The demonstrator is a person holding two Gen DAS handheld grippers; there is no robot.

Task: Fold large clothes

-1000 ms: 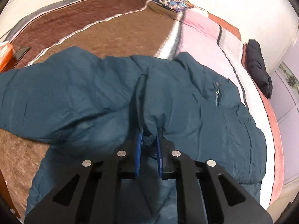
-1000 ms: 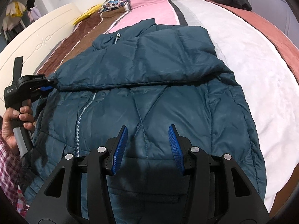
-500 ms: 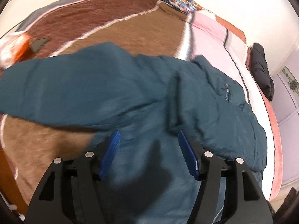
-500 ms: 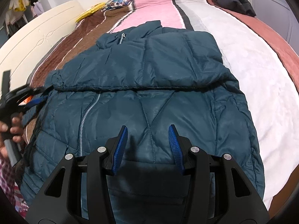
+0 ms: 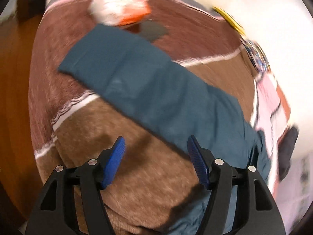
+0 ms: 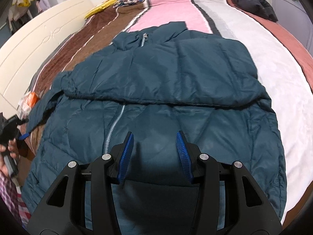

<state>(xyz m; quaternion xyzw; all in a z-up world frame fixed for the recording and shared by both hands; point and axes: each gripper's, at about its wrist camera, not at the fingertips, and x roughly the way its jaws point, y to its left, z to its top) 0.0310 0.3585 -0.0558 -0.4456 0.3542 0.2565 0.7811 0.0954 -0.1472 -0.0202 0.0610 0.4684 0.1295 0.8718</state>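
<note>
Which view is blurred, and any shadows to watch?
Left wrist: heavy motion blur, sleeve and blanket smeared, only the left tool sharp. Right wrist: crisp, jacket stitching and zipper readable; right tool casts a dark shadow on the fabric below it.

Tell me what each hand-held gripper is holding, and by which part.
Nothing. The left hand-held gripper is open over the brown blanket; the right hand-held gripper is open above the teal jacket.

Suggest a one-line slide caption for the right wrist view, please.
Open right gripper hovers over a teal puffer jacket, one sleeve folded across, on a striped blanket.
</note>
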